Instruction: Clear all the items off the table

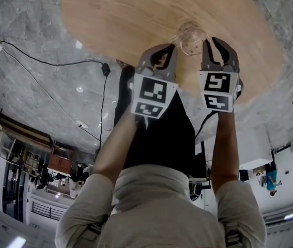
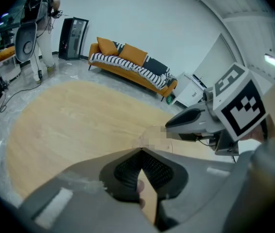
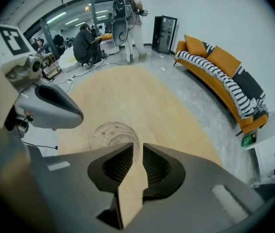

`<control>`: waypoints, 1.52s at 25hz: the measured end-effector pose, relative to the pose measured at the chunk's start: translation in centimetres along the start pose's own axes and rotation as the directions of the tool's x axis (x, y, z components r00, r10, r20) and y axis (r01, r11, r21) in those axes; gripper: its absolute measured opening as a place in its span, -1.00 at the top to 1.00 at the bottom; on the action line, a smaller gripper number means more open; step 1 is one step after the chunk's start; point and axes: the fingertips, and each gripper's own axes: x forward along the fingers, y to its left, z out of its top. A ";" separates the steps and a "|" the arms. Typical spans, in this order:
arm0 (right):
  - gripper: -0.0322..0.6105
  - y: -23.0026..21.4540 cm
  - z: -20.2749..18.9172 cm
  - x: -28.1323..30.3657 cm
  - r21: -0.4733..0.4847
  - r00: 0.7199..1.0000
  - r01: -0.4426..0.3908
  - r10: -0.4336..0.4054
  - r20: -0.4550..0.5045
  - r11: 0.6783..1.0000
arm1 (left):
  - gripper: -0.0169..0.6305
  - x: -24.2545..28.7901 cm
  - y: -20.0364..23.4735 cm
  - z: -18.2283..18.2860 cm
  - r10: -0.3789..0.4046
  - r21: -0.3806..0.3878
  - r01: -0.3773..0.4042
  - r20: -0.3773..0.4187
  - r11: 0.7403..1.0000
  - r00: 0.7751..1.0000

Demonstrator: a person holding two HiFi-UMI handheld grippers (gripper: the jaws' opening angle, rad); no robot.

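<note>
A clear glass cup stands on the round wooden table near its front edge, between my two grippers. My right gripper is at the cup's right side. In the right gripper view its jaws stand a thin slit apart, and the cup's right wall runs into that slit. My left gripper hangs just left of the cup, shut with nothing in it. In the left gripper view the cup is faint beyond the jaw tips, partly under a blurred patch.
An orange sofa with a striped throw stands on the marble floor beyond the table. Black cables trail over the floor at the left. People and a black cabinet are at the far side of the room.
</note>
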 end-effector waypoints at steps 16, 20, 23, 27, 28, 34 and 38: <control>0.72 0.2 -0.4 3.8 -0.025 0.997 -0.032 0.031 -0.074 0.999 | 0.88 0.5 1.0 0.1 0.008 -0.037 -0.008 0.006 0.999 1.000; 0.74 0.2 -1.1 4.1 -0.038 0.997 -0.033 0.030 -0.078 0.999 | 0.89 0.4 0.7 -0.2 0.009 -0.045 -0.009 0.008 0.999 1.000; 0.75 0.0 -1.3 4.4 -0.042 0.995 -0.044 0.041 -0.088 0.998 | 0.89 0.4 0.4 0.0 0.010 -0.050 -0.010 0.008 0.999 1.000; 0.75 -0.1 -1.3 4.7 -0.061 0.994 -0.056 0.050 -0.097 0.997 | 0.89 0.4 0.2 0.0 0.011 -0.060 -0.010 0.003 0.998 1.000; 0.75 -0.1 -1.2 4.8 -0.066 0.994 -0.056 0.049 -0.100 0.996 | 0.88 0.4 0.3 0.0 0.010 -0.060 -0.010 0.003 0.998 1.000; 0.76 0.1 -1.0 5.7 -0.072 0.992 -0.065 0.057 -0.114 0.995 | 0.89 0.3 0.8 0.2 0.014 -0.073 -0.014 0.000 0.997 1.000; 0.76 0.3 -1.1 6.9 -0.087 0.991 -0.068 0.057 -0.123 0.994 | 0.89 0.6 1.2 -0.3 0.012 -0.080 -0.012 -0.004 0.997 1.000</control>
